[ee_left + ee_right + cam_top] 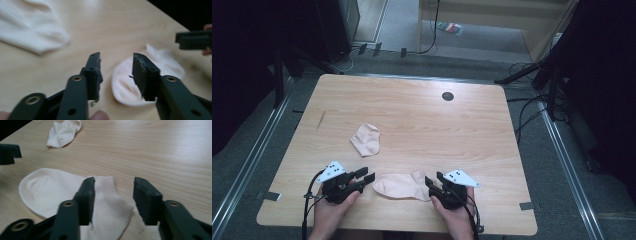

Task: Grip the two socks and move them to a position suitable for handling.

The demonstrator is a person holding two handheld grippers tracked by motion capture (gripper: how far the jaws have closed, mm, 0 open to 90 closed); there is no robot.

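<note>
Cream sock (401,185) flat, lengthwise between open left gripper (365,176) and open right gripper (433,179).

Two pale socks: near sock (401,185), far sock (366,139), seemingly crumpled.

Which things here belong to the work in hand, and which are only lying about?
Belonging to the work:
- near sock, flat between the claws
- far sock, crumpled, farther up the table
- left claw, open
- right claw, open

Lying about:
- round dark hole in the wooden table
- cables on the floor
- small colourful item on the floor
</note>
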